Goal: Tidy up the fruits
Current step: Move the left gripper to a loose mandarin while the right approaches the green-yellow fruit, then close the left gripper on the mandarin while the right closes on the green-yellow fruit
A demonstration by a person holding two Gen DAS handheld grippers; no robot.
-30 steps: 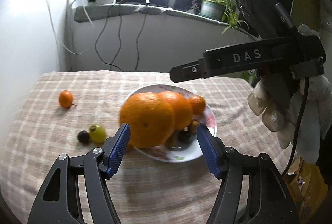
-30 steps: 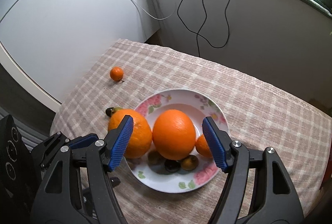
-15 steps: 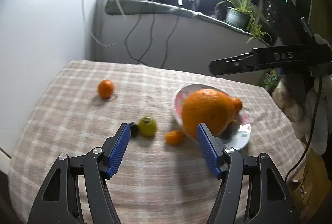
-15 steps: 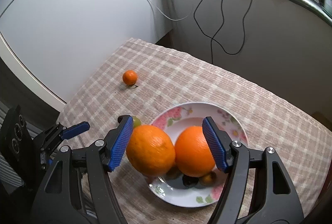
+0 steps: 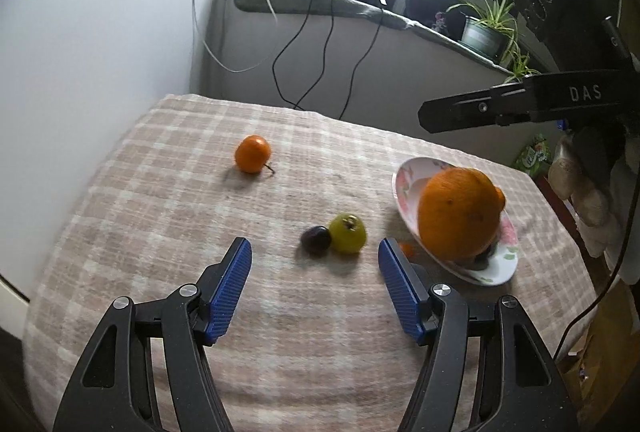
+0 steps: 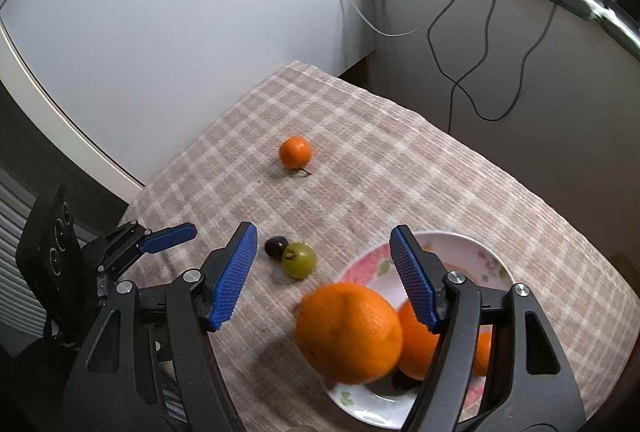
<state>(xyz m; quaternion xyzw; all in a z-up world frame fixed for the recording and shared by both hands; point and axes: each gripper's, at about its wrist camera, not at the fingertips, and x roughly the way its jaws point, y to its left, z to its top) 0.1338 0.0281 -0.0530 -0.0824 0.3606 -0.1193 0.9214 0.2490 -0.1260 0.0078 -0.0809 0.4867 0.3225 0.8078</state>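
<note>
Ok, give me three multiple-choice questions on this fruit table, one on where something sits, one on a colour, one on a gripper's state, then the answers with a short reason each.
1. Where does the dark grape lie?
A. on the plate
B. on the cloth, touching the green grape
C. between the right gripper's pads

2. What colour is the lone small fruit at the far side of the cloth?
A. orange
B. green
C. purple

3. What is between the left gripper's pads?
A. a big orange
B. the green grape
C. nothing

Answers:
1 B: it rests against the green grape on the checked cloth, off the plate.
2 A: it is plainly orange in both views.
3 C: the jaws, now closing, hold only bare cloth between them.
</note>
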